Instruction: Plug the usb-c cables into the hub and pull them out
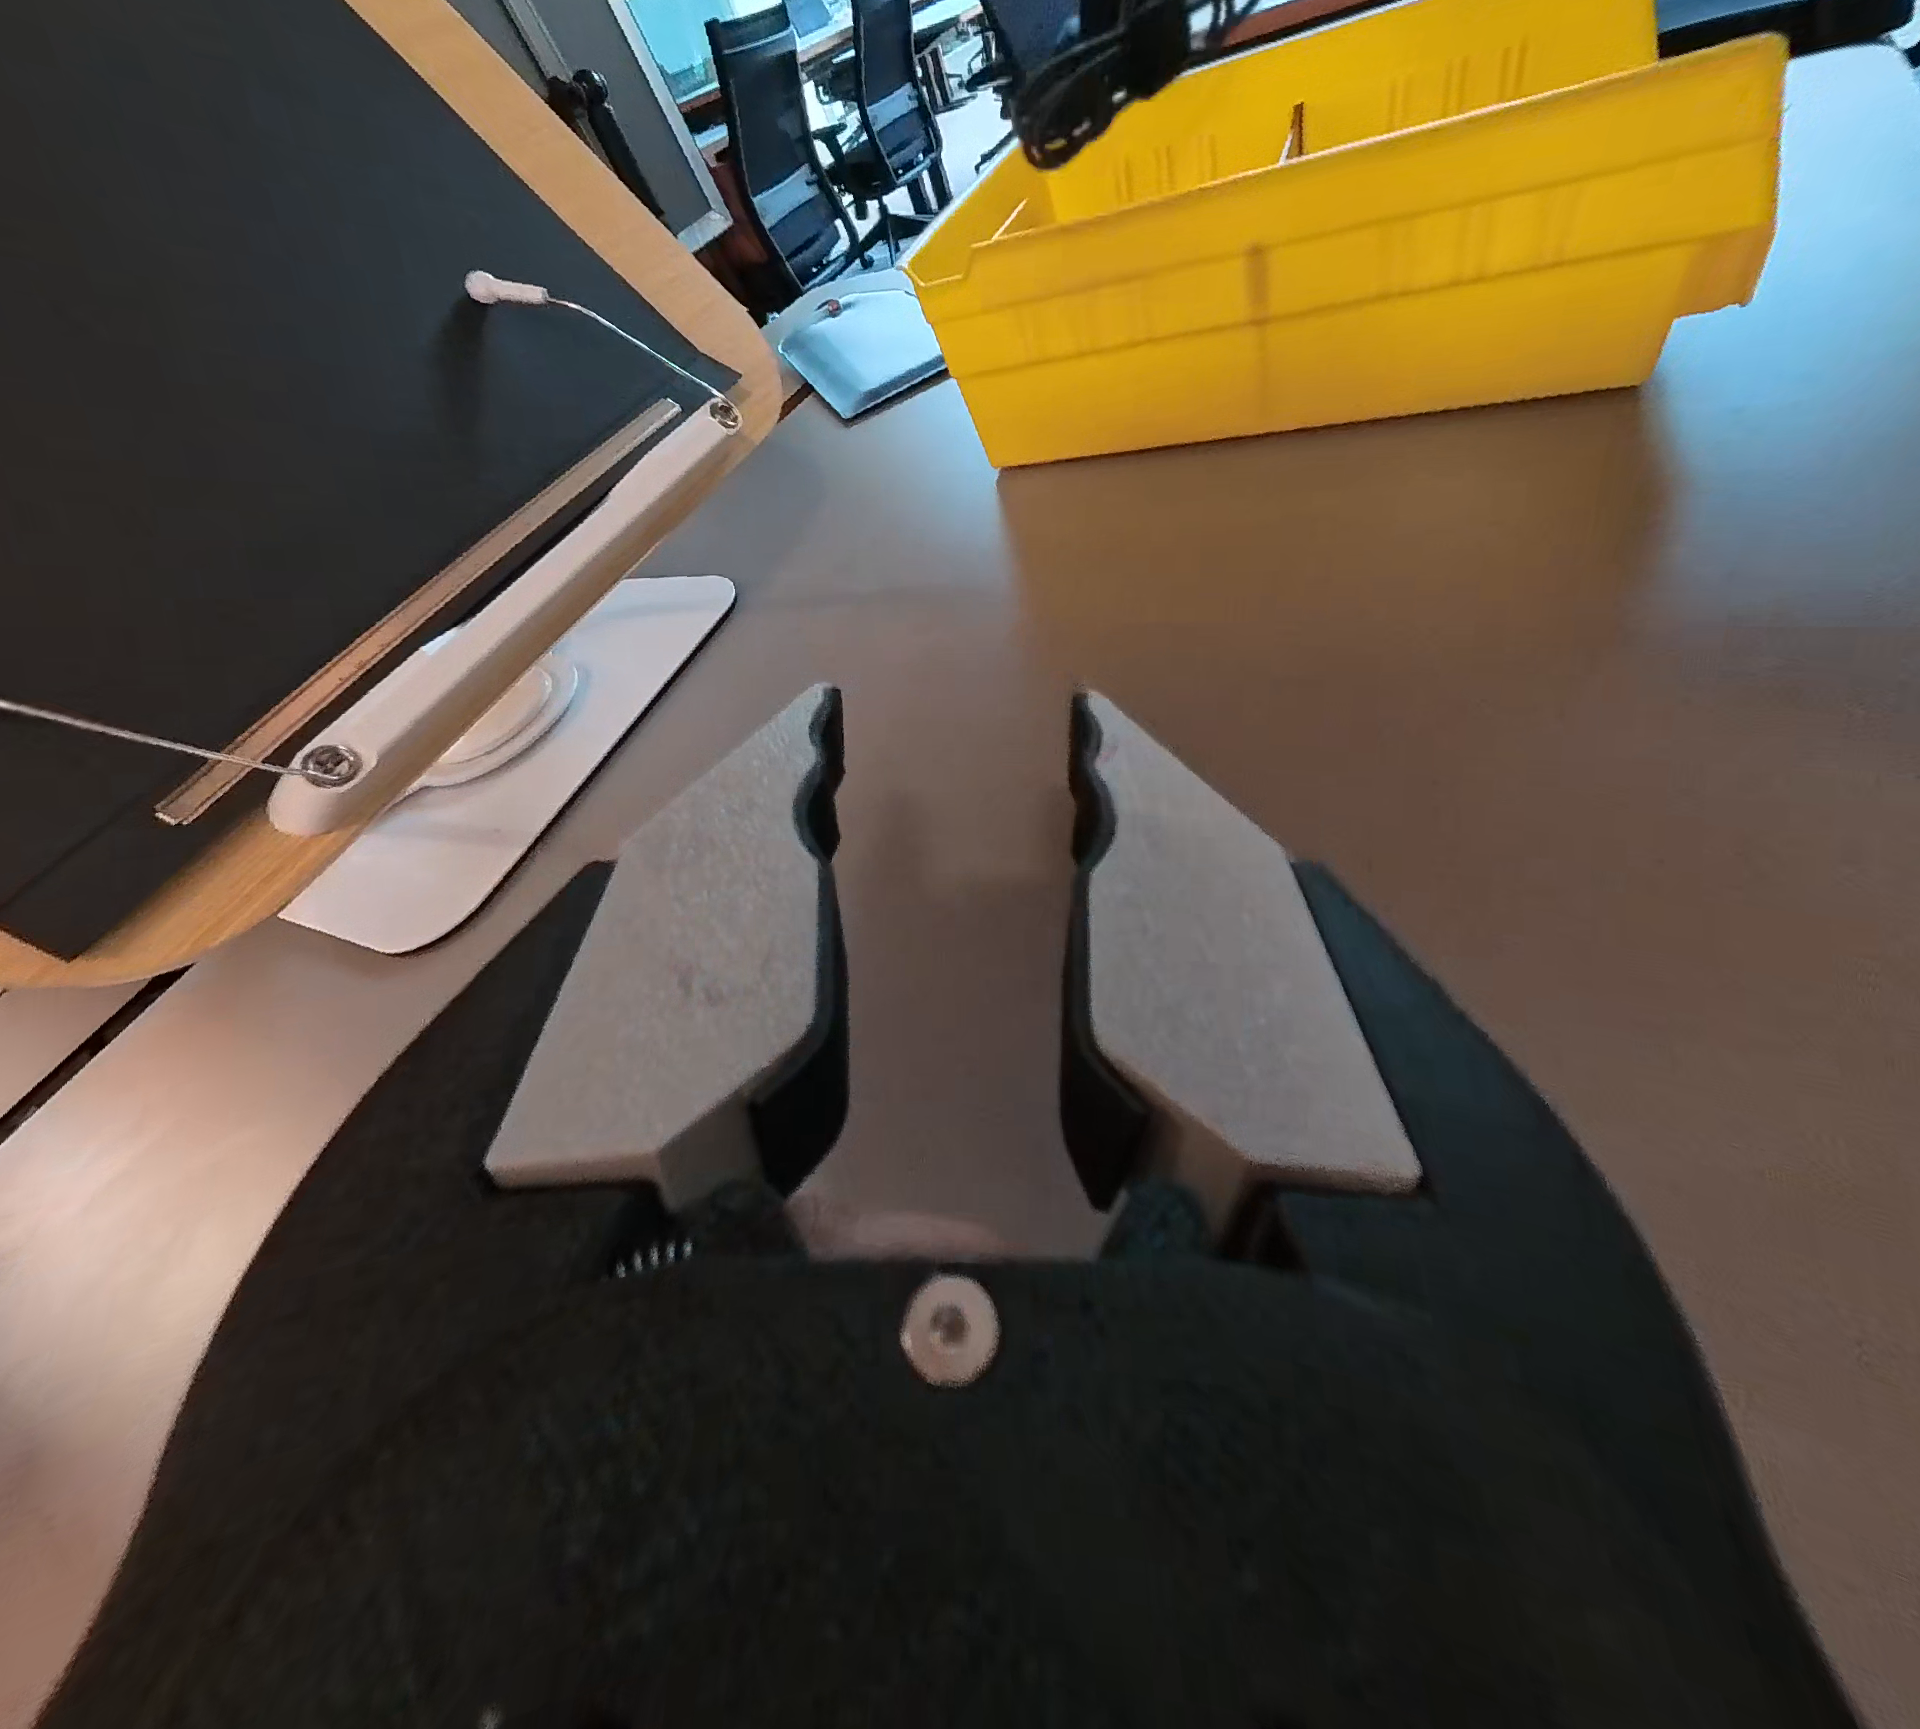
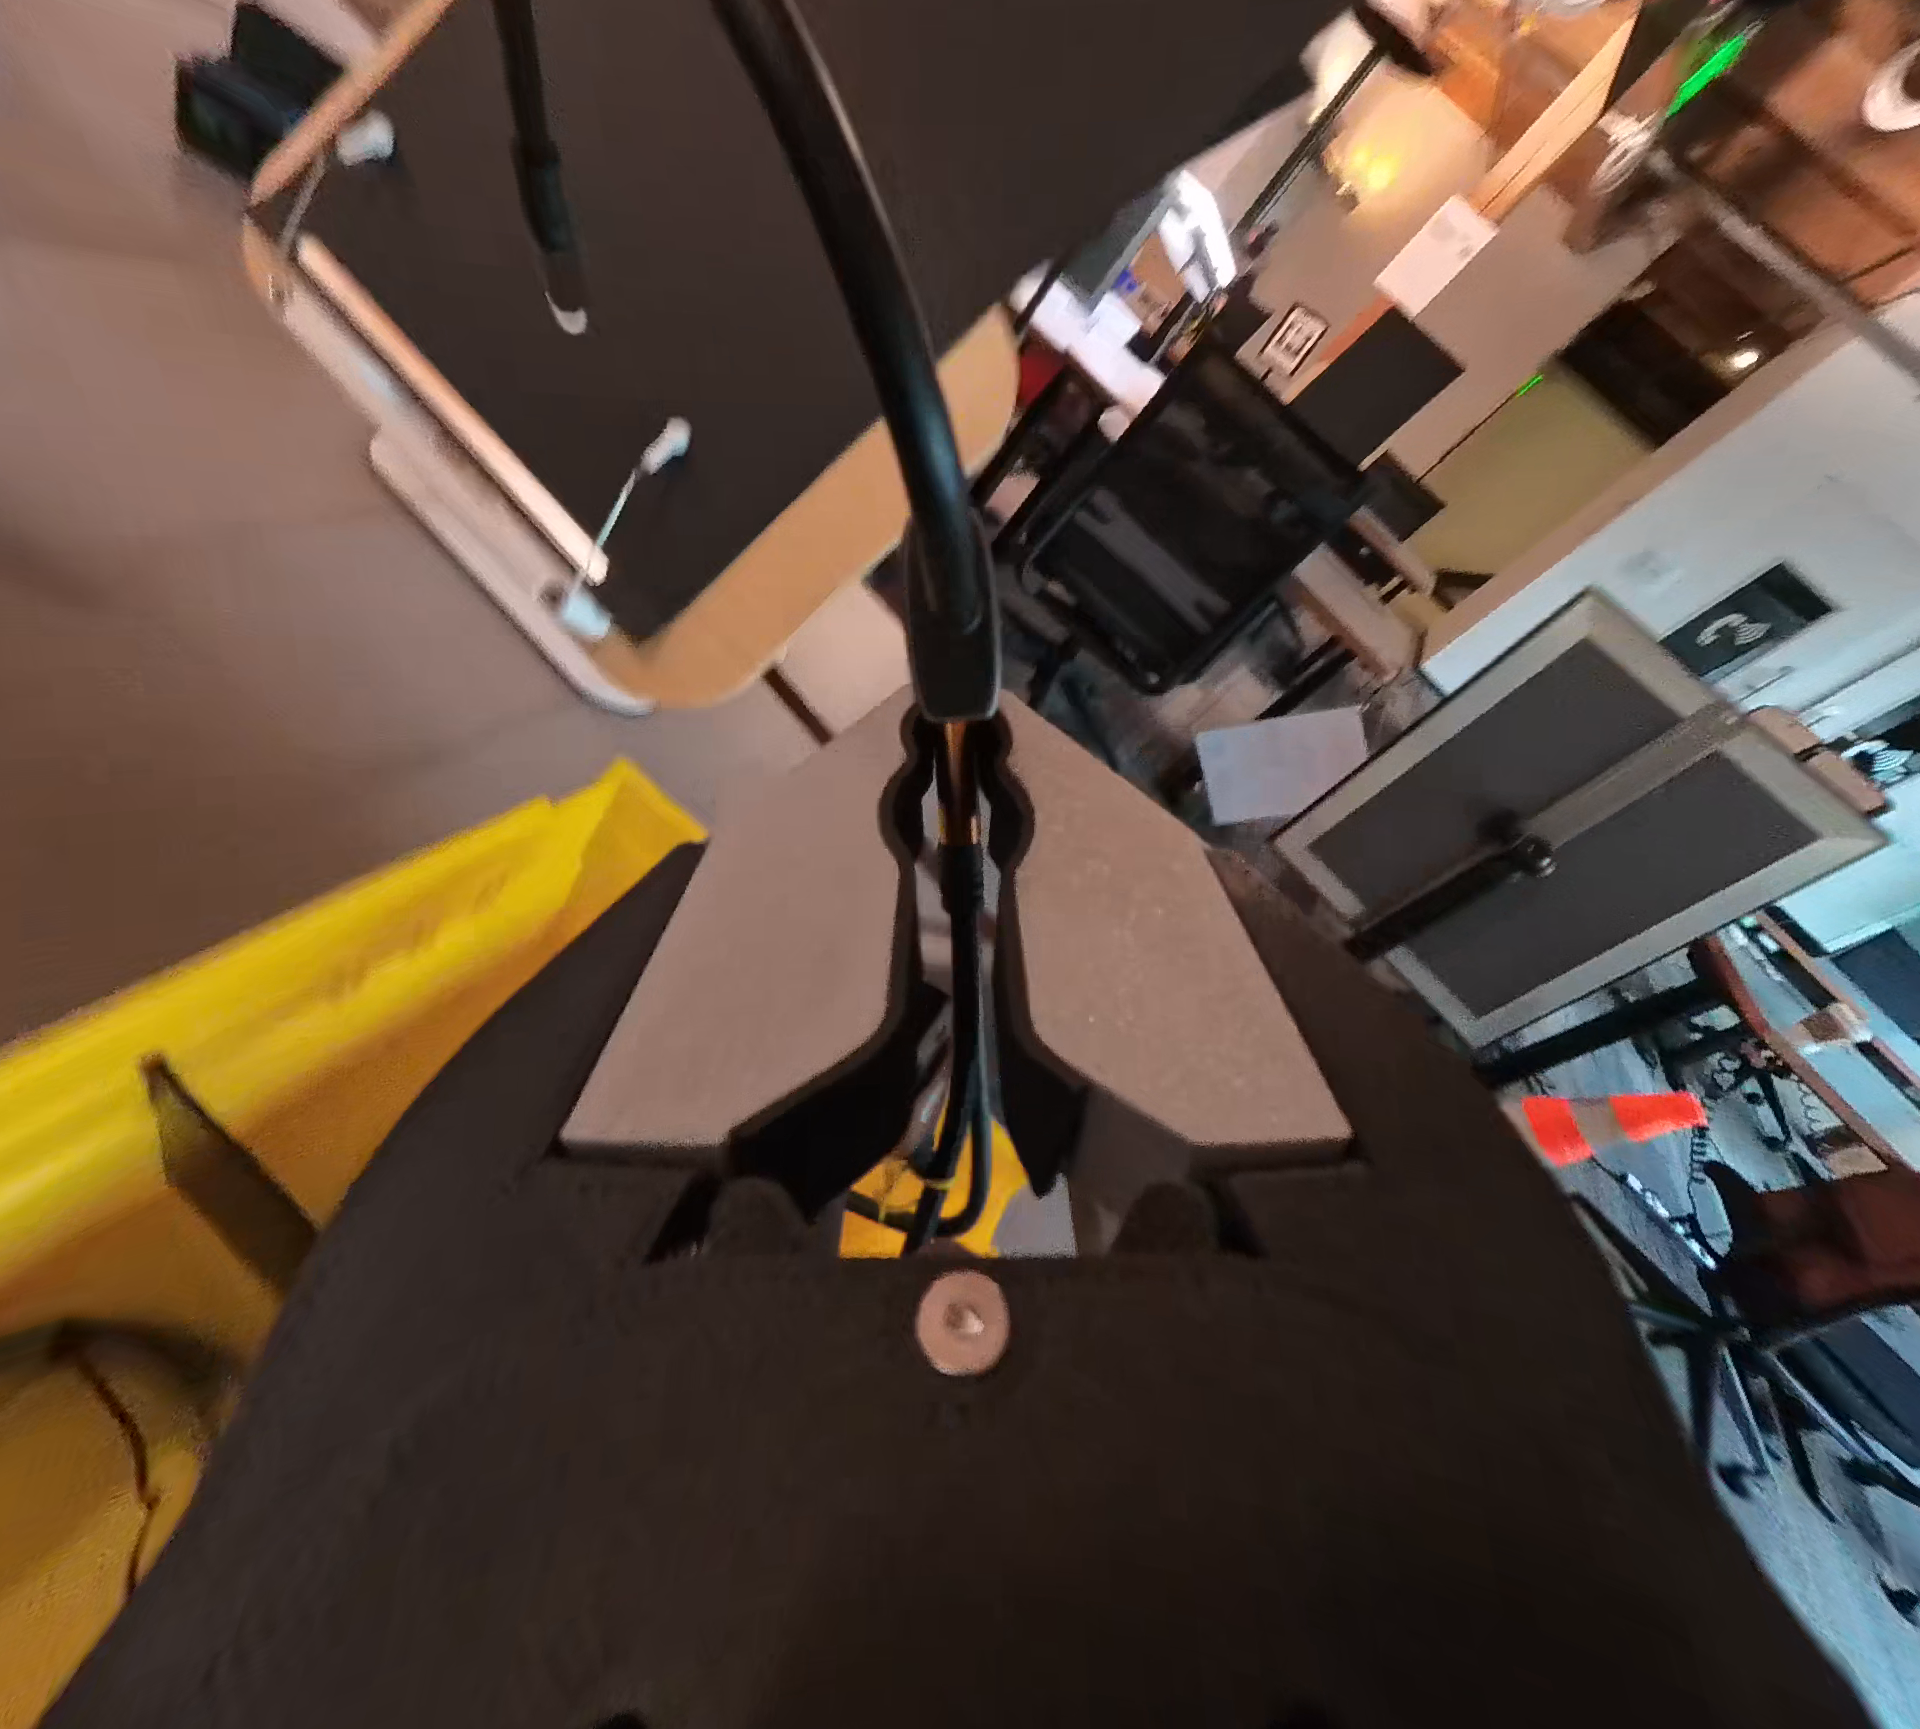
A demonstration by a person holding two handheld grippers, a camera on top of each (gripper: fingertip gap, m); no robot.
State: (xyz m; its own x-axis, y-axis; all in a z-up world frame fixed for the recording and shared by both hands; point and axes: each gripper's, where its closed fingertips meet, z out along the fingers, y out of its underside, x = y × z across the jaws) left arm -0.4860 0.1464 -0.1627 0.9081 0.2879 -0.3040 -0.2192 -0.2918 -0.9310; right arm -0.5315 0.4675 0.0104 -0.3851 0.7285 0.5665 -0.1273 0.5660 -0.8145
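Cable (image 2: 831,152) pinched at the tips of the right gripper (image 2: 961,749), lifted above the near end of the yellow bin (image 2: 343,973).

Black, it arcs up and away from the closed fingers; a second plug end (image 2: 556,266) dangles to its left, before a tilted black board (image 2: 727,121). Left gripper (image 1: 956,744) hovers low over the brown table (image 1: 1455,640), fingers parted and empty, bin far right, board on a white stand (image 1: 582,723) to the left.

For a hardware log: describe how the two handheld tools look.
Both match. The left tool has a matte black, wing-shaped body, two flat grey wedge fingers with wavy black inner edges, and a silver screw at the centre. The right tool is alike, with its own screw.
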